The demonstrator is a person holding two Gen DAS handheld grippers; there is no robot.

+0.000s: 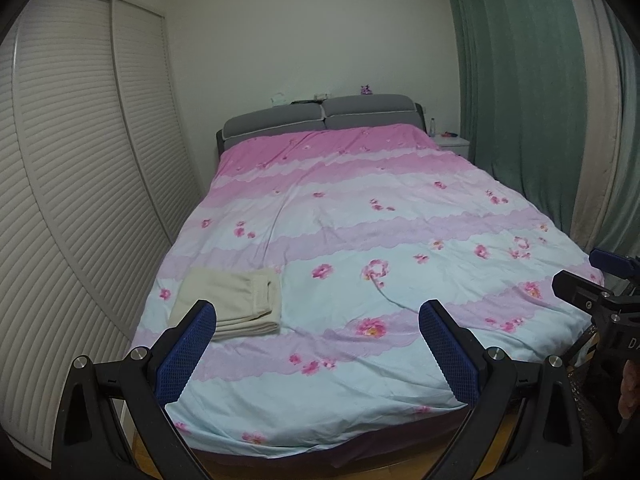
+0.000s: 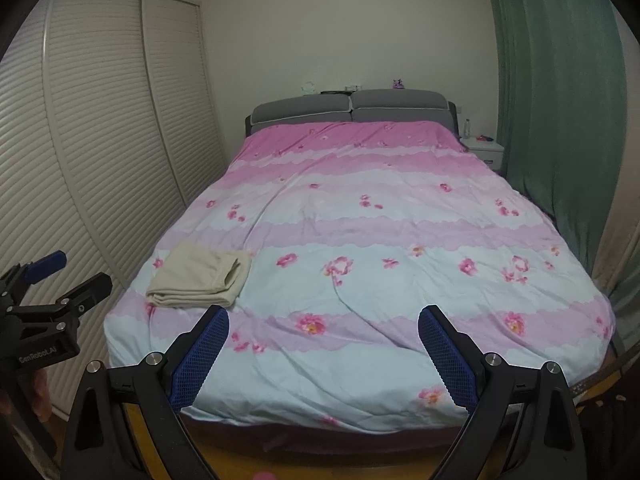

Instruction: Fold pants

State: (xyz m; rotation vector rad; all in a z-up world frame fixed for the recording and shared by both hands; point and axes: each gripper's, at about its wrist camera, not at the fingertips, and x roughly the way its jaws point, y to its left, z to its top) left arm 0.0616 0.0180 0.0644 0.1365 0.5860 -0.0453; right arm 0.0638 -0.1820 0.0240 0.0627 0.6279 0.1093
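Observation:
Cream pants [image 1: 236, 300] [image 2: 200, 278] lie folded into a neat rectangle on the near left part of the bed [image 1: 360, 220] [image 2: 360, 220], which has a pink, lilac and pale-blue flowered cover. My left gripper [image 1: 318, 316] hangs open above the foot of the bed, its left blue pad just in front of the pants, nothing between the fingers. My right gripper [image 2: 323, 322] is also open and empty, to the right of the pants. Each gripper shows at the edge of the other's view: the right gripper [image 1: 588, 276] and the left gripper [image 2: 76, 276].
A white louvred wardrobe [image 1: 80, 180] [image 2: 100, 140] runs close along the bed's left side. Green curtains [image 1: 520, 80] [image 2: 560, 100] hang on the right. A grey headboard [image 1: 320, 116] and a white nightstand [image 2: 482, 150] stand at the far end. Wooden floor [image 2: 224, 456] lies below the bed's foot.

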